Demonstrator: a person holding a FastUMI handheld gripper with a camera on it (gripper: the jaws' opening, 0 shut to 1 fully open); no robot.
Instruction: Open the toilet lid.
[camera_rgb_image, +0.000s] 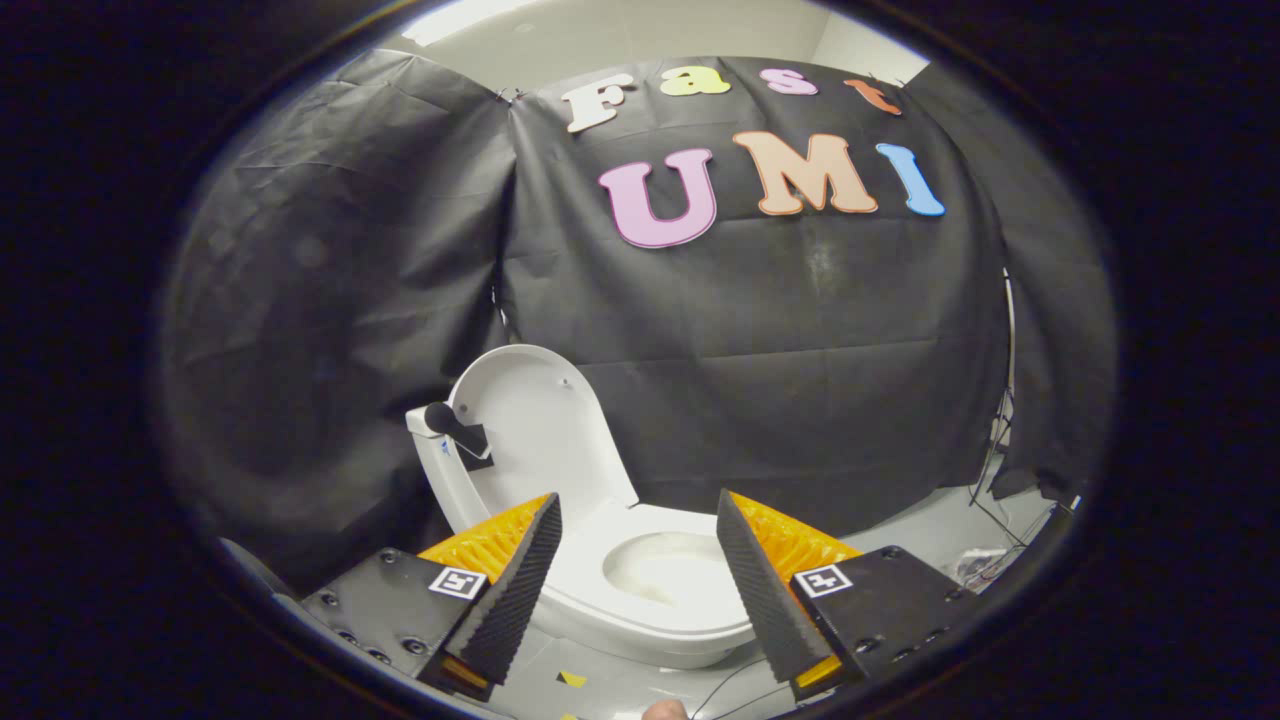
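Already the toilet lid (535, 425) stands upright, leaning back toward the black cloth, with the seat and bowl (665, 575) exposed. The opening step looks done; next is likely just drawing away. The gripper (638, 530) has its fingers spread apart, holding nothing; the bowl sits between and just beyond them, the lid farther back.

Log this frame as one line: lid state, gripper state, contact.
toilet lid: raised upright, bowl exposed | gripper: open, empty | contact: none, fingers apart in front of toilet
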